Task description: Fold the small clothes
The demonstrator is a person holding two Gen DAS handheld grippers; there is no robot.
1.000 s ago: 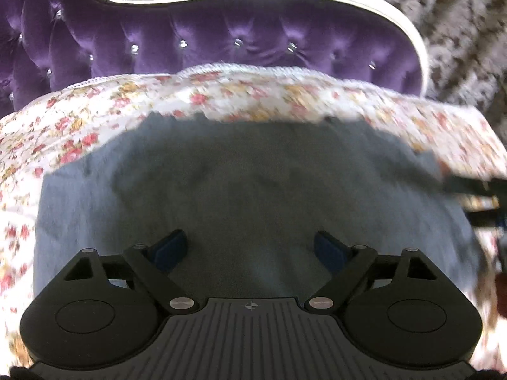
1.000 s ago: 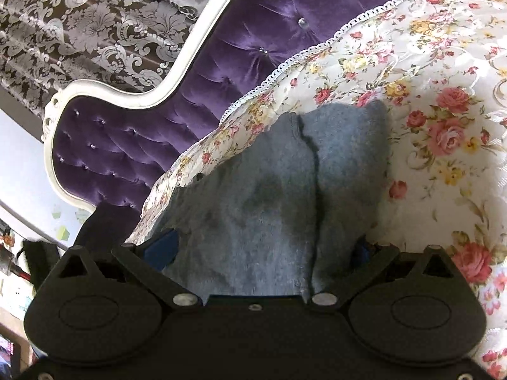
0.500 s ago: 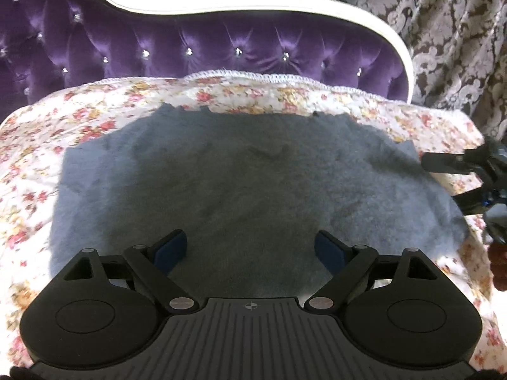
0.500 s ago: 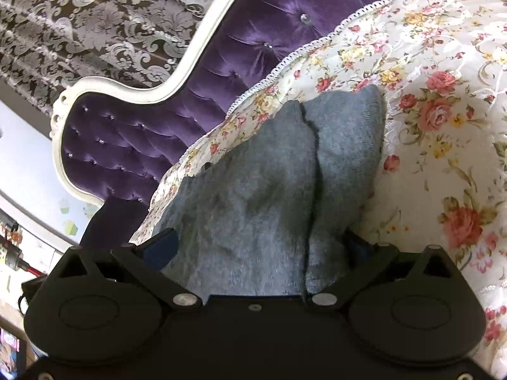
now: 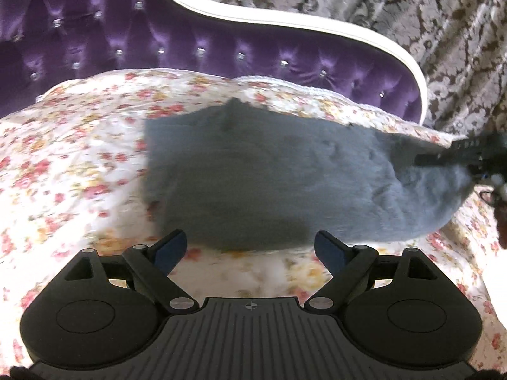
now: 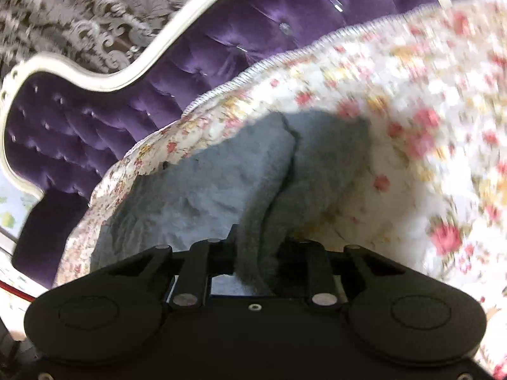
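A grey fleece garment (image 5: 285,183) lies spread on a floral bedspread (image 5: 73,164). My left gripper (image 5: 250,251) is open and empty, just short of the garment's near edge. My right gripper (image 6: 256,253) is shut on a bunched fold of the same grey garment (image 6: 202,196) at its end and lifts it a little. The right gripper also shows at the right edge of the left wrist view (image 5: 469,152), at the garment's right end.
A purple tufted headboard (image 5: 158,38) with a white frame rises behind the bed. A patterned grey curtain (image 5: 443,25) hangs behind it. The bedspread's trimmed edge (image 6: 285,60) runs close to the headboard.
My right gripper has shut on the garment's end. My left gripper has drawn back off the garment to its near edge. The garment looks narrower than before.
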